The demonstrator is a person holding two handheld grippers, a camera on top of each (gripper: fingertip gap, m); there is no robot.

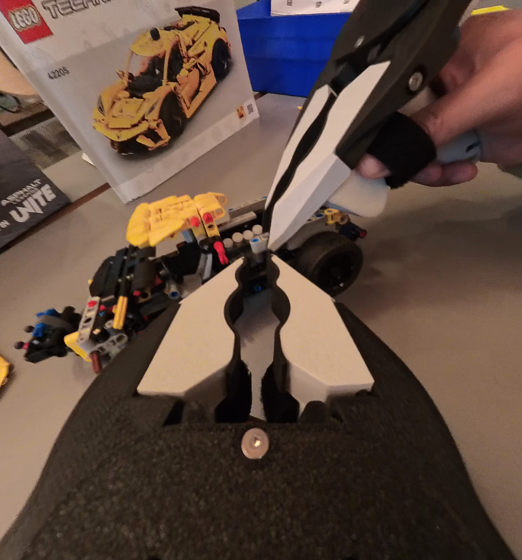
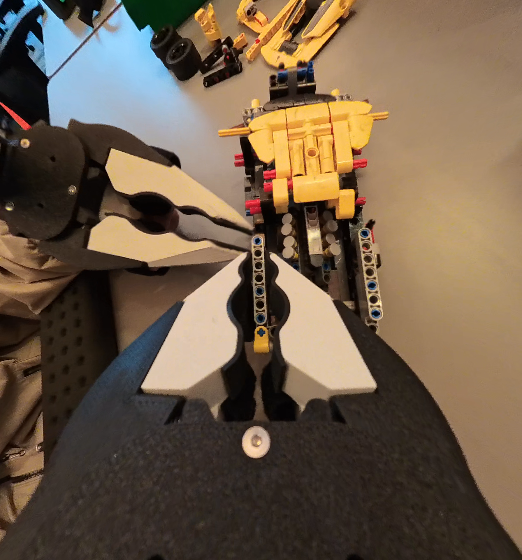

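Note:
A part-built yellow and black brick car (image 1: 175,218) lies on the grey table (image 1: 435,303); it also shows in the right wrist view (image 2: 311,151). My right gripper (image 2: 258,256) is closed around a grey holed beam (image 2: 258,281) along the car's side, above a yellow connector (image 2: 261,341). In the left wrist view the right gripper (image 1: 267,242) comes down from the upper right, held by a hand (image 1: 480,106). My left gripper (image 1: 257,259) is nearly closed on the dark frame at the beam's end (image 1: 258,244). It enters the right wrist view (image 2: 250,241) from the left.
An instruction booklet (image 1: 150,91) stands behind the car, with a blue bin (image 1: 284,54) to its right and a dark box (image 1: 11,197) to its left. Two loose wheels (image 2: 178,51) and yellow body panels (image 2: 299,33) lie beyond the car. A rear wheel (image 1: 329,263) is on the car. Only a small space, under 4 cm, lies between the two pairs of fingers.

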